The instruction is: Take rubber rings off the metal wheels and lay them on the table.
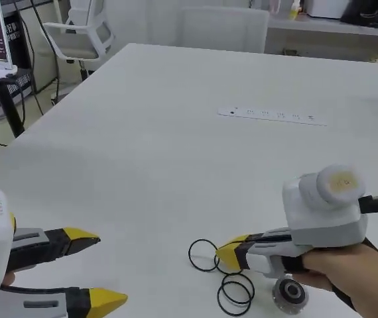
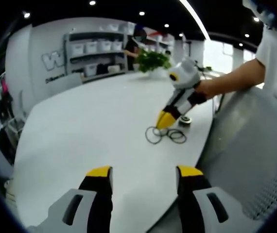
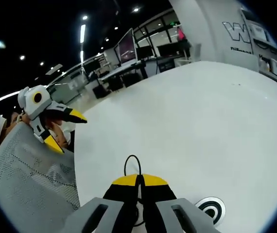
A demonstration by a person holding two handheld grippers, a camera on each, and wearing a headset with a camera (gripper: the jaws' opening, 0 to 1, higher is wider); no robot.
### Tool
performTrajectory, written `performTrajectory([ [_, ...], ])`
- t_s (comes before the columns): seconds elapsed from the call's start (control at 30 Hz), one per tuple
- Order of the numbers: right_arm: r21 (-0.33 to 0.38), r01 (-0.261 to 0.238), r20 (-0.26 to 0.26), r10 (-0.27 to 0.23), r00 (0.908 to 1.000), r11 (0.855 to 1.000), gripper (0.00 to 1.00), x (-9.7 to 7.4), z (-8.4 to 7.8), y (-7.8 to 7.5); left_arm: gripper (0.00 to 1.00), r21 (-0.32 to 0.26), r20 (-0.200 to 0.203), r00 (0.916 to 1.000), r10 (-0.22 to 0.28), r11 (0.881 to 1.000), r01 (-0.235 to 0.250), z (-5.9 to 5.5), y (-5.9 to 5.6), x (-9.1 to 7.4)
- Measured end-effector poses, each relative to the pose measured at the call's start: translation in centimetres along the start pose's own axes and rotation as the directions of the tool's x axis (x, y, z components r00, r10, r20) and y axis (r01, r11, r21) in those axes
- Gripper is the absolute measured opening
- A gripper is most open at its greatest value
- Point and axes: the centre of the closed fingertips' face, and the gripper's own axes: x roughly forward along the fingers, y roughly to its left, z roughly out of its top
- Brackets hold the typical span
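On the table (image 1: 176, 132), the metal wheel (image 1: 289, 292) lies flat, hub-up.

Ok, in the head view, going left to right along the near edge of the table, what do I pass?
The left gripper → rubber rings → metal wheel.
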Motion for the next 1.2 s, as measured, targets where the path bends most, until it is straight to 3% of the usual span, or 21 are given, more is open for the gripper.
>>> performTrajectory([
  [0.07, -0.042, 0.027, -0.021, -0.028, 0.9994, 0.999, 0.00, 0.1, -0.3, -0.3, 0.53, -0.001, 0.000, 1.0000, 0.001, 1.000, -0.001, 0.0, 0.0, 0.0],
  [0.53, -0.116, 0.043, -0.072, -0.052, 0.9961, 0.992, 0.07, 0.2, -1.2, -0.4, 0.53, -0.007, 0.011, 0.9999, 0.012, 1.000, -0.012, 0.2, -0.1, -0.2],
  [0.8, -0.120, 0.039, -0.067, -0.047, 0.9966, 0.992, 0.11, -0.5, -1.1, -0.4, 0.53, -0.009, 0.010, 0.9999, 0.012, 1.000, -0.012, 0.1, -0.2, -0.2],
  [1.2, -0.153, -0.008, -0.022, 0.005, 0.9998, 0.988, 0.29, -2.7, 0.1, 0.4, 0.53, -0.006, 0.019, 0.9997, 0.015, 1.000, -0.015, 0.3, -0.2, -0.4],
])
